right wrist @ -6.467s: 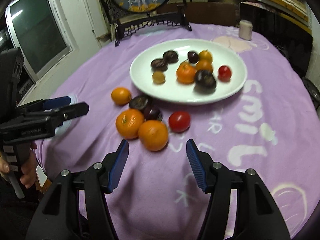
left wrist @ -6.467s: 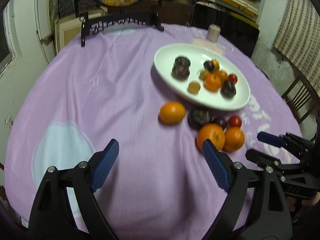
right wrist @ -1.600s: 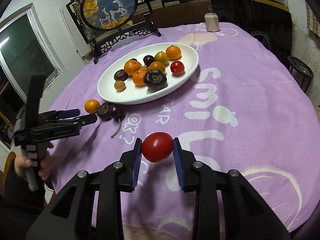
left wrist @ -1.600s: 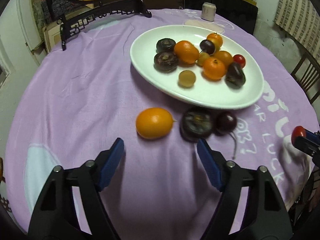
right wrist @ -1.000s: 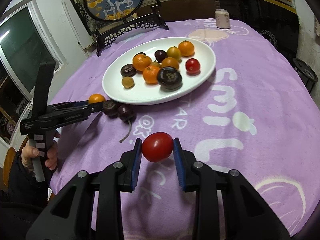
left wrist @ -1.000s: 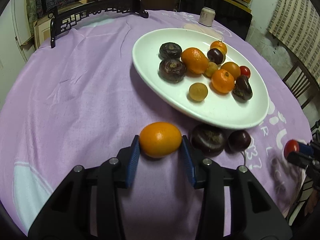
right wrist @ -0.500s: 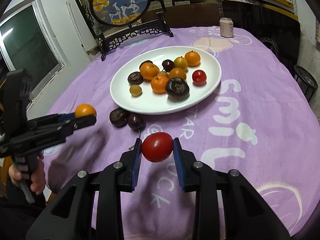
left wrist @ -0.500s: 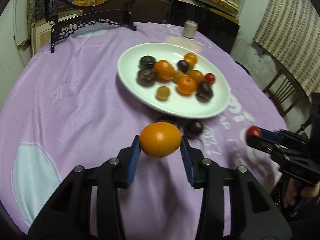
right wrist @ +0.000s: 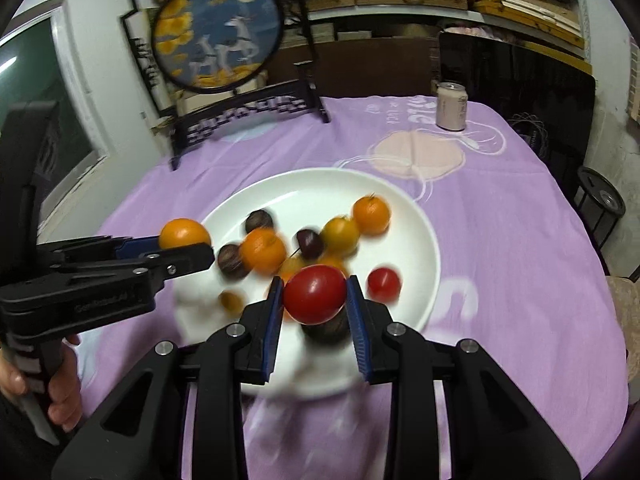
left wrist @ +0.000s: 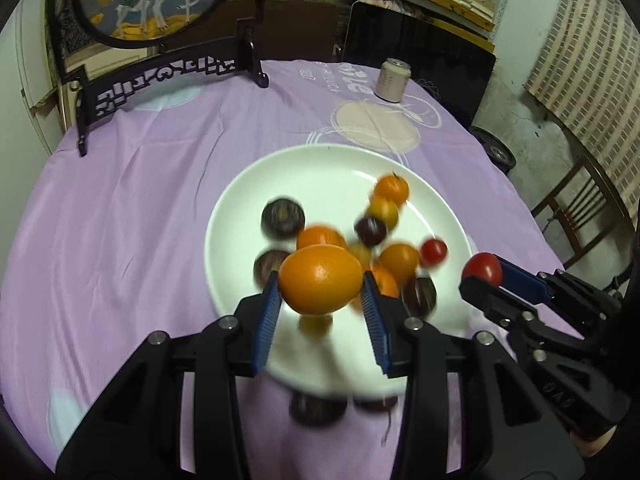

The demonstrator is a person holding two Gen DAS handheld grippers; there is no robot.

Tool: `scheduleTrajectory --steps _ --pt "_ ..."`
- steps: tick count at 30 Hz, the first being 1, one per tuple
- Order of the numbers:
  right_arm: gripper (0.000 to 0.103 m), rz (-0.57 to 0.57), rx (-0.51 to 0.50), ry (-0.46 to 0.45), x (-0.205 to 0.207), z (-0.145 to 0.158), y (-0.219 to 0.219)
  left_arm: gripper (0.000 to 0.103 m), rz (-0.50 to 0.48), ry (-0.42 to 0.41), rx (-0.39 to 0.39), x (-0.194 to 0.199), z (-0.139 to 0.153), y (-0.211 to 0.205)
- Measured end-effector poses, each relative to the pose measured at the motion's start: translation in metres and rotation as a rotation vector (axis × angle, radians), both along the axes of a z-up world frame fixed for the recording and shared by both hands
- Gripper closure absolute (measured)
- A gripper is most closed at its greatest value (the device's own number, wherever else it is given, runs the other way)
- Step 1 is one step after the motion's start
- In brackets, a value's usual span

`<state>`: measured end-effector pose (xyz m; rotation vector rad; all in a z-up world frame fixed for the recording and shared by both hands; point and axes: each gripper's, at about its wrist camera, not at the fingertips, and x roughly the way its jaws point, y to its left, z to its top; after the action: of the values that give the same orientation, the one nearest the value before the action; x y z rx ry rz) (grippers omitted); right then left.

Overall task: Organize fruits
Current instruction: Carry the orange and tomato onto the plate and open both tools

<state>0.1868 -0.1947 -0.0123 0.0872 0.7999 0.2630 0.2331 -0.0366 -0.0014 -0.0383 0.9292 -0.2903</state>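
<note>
My left gripper (left wrist: 320, 304) is shut on an orange (left wrist: 320, 279) and holds it above the near half of the white plate (left wrist: 320, 164). It also shows in the right wrist view (right wrist: 188, 248) at the plate's left rim. My right gripper (right wrist: 314, 312) is shut on a red tomato (right wrist: 315, 298) above the plate's (right wrist: 320, 184) near edge; the tomato shows in the left wrist view (left wrist: 482, 269) at the right. The plate holds several oranges, dark plums and a small red tomato (left wrist: 433, 251). Two dark fruits (left wrist: 316, 408) lie on the cloth near the plate.
A purple cloth (left wrist: 140, 220) covers the round table. A black-framed round picture stand (left wrist: 160, 72) is at the far left. A can (left wrist: 393, 80) stands at the far side. A wooden chair (left wrist: 580, 204) is at the right.
Both grippers have moved forward and up over the plate, each still holding its fruit. The plate now fills the middle of both views.
</note>
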Motion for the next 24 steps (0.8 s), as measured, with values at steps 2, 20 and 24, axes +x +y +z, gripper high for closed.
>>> scheduleTrajectory --steps 2,20,24 --pt "0.071 -0.019 -0.004 0.023 0.021 -0.008 -0.003 0.062 0.012 0.019 0.010 0.020 -0.003 -0.003" --pt "0.043 -0.049 0.018 0.016 0.004 -0.001 -0.019 0.015 0.052 -0.056 -0.056 0.016 0.018 0.007" --pt "0.042 -0.037 0.059 0.010 -0.045 -0.004 -0.022 0.014 0.064 -0.100 -0.061 -0.040 0.016 0.025"
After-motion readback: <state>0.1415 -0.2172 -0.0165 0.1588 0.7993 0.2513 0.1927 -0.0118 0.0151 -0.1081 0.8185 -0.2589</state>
